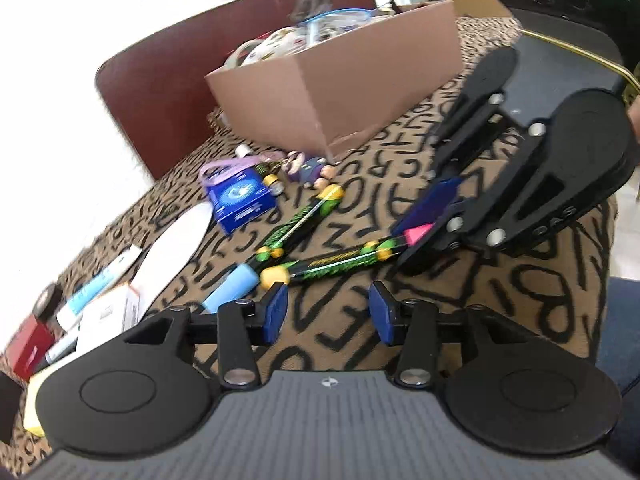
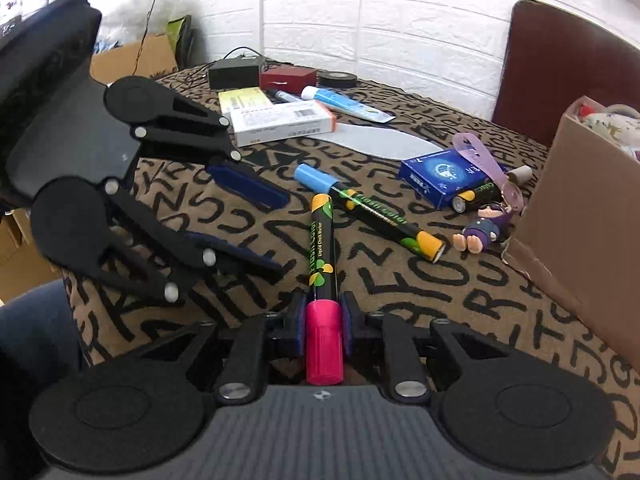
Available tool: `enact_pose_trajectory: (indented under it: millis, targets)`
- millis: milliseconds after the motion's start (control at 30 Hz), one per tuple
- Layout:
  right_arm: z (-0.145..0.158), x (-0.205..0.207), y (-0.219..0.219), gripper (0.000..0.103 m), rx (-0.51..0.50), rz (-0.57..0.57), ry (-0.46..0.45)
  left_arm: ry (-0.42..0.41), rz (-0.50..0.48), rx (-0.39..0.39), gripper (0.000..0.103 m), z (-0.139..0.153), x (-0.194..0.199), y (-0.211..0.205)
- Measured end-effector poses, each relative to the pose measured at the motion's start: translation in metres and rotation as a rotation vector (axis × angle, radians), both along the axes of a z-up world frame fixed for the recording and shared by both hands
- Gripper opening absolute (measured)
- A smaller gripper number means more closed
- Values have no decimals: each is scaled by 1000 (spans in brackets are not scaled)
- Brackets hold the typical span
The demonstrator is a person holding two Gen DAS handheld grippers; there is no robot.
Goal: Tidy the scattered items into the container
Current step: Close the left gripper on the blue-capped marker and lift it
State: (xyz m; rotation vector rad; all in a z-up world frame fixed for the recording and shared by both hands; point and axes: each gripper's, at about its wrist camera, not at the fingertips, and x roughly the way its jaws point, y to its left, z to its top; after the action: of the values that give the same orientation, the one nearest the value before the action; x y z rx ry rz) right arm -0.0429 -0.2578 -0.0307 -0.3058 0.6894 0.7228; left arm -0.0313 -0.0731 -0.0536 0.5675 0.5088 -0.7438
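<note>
Right gripper (image 2: 323, 320) jaws clamp only the pink-capped chalk marker (image 2: 322, 264) by its cap, left gripper (image 1: 329, 309) jaws apart and empty; the long body could swing or slip free before reaching the cardboard box (image 2: 592, 216).

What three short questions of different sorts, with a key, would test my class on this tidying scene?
1. True or false: the right gripper is shut on the pink-capped marker.
2. Which colour is the cap of the marker lying free on the cloth? A) blue B) red C) white
3. Fill in: the left gripper stands ____, with nothing between its pads.

Key:
1. True.
2. A: the blue-capped marker lies free, far from the cardboard box.
3. Open.
</note>
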Motion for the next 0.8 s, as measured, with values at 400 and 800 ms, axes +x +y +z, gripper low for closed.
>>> enact_pose_trajectory:
  millis: [400,800]
  targets:
    - [3,-5,-25,17,-22,-65,24,-3,-37,75,45,2,62,-8]
    - [-2,17,-3,49,-22,-105,14,-71,-15,98,23,-12,44,-20]
